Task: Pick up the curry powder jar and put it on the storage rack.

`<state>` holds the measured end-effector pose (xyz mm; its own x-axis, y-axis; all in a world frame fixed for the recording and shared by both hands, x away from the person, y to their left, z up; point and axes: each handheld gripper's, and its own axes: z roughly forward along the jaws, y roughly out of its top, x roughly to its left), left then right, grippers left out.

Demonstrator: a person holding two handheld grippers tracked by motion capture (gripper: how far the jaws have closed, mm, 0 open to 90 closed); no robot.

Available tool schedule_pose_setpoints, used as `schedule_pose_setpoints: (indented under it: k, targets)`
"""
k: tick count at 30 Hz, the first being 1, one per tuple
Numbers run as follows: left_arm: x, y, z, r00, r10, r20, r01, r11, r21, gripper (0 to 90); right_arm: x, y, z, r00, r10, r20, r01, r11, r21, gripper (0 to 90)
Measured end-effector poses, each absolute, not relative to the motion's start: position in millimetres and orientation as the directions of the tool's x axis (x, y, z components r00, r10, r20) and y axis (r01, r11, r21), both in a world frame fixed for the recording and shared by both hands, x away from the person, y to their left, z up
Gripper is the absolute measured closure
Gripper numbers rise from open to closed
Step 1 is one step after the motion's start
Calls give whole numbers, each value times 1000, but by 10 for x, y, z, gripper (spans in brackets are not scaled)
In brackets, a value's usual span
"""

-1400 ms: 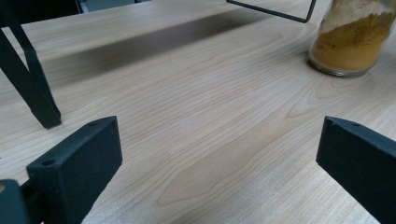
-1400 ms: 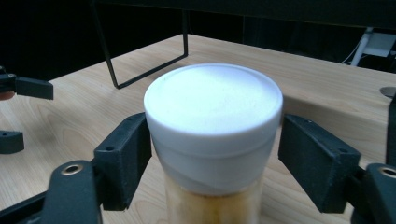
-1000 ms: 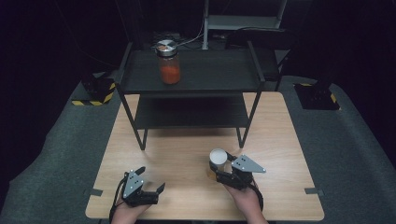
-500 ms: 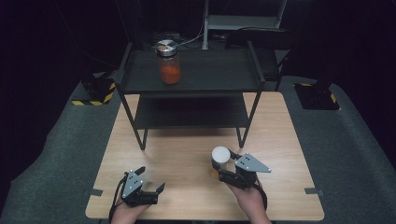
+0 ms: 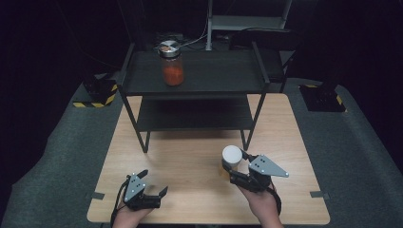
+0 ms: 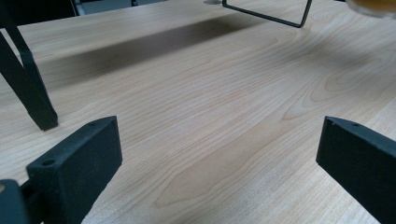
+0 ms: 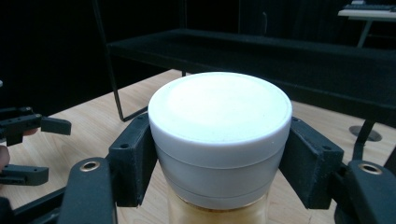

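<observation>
Right tongs (image 5: pixel 236 167) are clamped on a white-capped jar (image 5: pixel 231 157), the one with pale yellowish stuff under the cap. In the right gripper view you can see both black jaws pressed against the sides of the white cap (image 7: pixel 219 135), one at 9 o'clock and one at 3 o'clock. From the high view the jar sits at about 5 o'clock on the bench (image 5: pixel 190 156), just in front of the black shelf rack's (image 5: pixel 190 76) right front leg. I can't tell for sure whether its base is touching the wood or just off it.

Left tongs (image 5: pixel 151 191) are spread wide and holding nothing, hanging low over the bench around 7 o'clock, well apart from the jar. The left gripper view has bare wood grain between the jaws, with one rack leg (image 6: pixel 28 88) off at 10 o'clock.

There's already a second jar (image 5: pixel 171 66) with orange contents and a metal lid on the rack's top shelf, toward 11 o'clock.

My read: this is the carry step, with the grip made and the jar looking ready to go up onto the rack. The next move probably calls for a clean lift toward 12 o'clock and enough height to clear the shelf's front edge. The grip is on the cap rather than the body, so I'd keep it upright and go slow.
</observation>
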<state>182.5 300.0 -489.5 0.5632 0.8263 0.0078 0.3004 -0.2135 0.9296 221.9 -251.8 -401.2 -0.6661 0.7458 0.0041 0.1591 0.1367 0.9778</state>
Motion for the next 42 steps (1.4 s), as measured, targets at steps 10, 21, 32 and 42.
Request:
schedule_pose_setpoints:
  k: [10, 21, 32, 42]
  targets:
    - [1820, 2991, -4894, 564, 826, 16, 297, -220, 929, 4, 2145, -2578, -3868, -664, 748, -1, 131, 117, 984, 332]
    - [1823, 3003, -4890, 566, 824, 13, 300, -220, 928, 4, 2097, -2599, -3598, -669, 743, -11, 91, 97, 991, 332]
    - [1836, 3008, -4874, 569, 822, 5, 313, -223, 923, 7, 2147, -2587, -3295, -671, 742, -10, 69, 76, 995, 333]
    - [1835, 3027, -4879, 572, 820, 0, 312, -217, 925, 6, 2204, -2576, -3079, -661, 750, -13, 49, 60, 997, 333]
